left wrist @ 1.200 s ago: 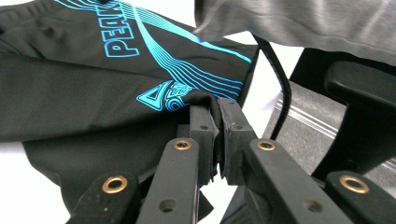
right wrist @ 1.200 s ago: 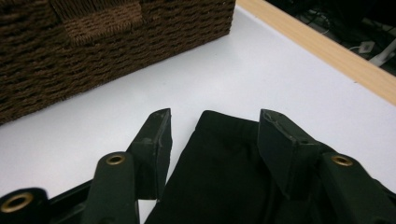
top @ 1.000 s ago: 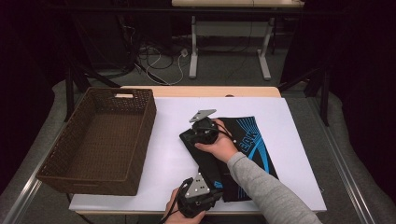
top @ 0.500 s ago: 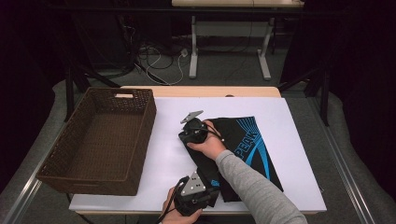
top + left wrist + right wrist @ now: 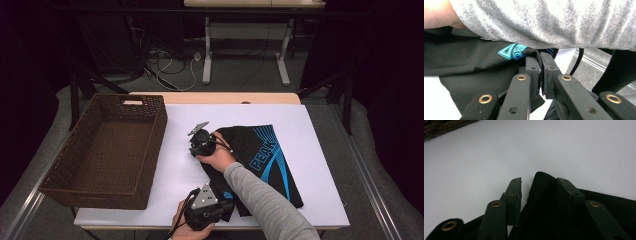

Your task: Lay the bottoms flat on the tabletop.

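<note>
A black shirt with a blue print (image 5: 265,160) lies on the white table (image 5: 175,170). At the table's front edge, my left gripper (image 5: 226,206) is shut on the shirt's near corner; the left gripper view has the cloth (image 5: 461,57) pinched between the pads of that gripper (image 5: 540,62). My right gripper (image 5: 196,149) sits low at the shirt's far left corner. Its jaws have just been closing. In the right gripper view a raised peak of black cloth (image 5: 541,202) stands between the jaws of this gripper (image 5: 539,185), with a gap still showing beside the left pad.
A brown wicker basket (image 5: 157,130) stands on the table's left side, its edge also in the right gripper view (image 5: 444,126). The person's grey sleeve (image 5: 549,22) crosses above the left gripper. Bare white table lies between basket and shirt.
My right gripper moved left and down onto the shirt's far left corner, and its jaws narrowed around a fold of cloth. The left gripper stayed where it was.
</note>
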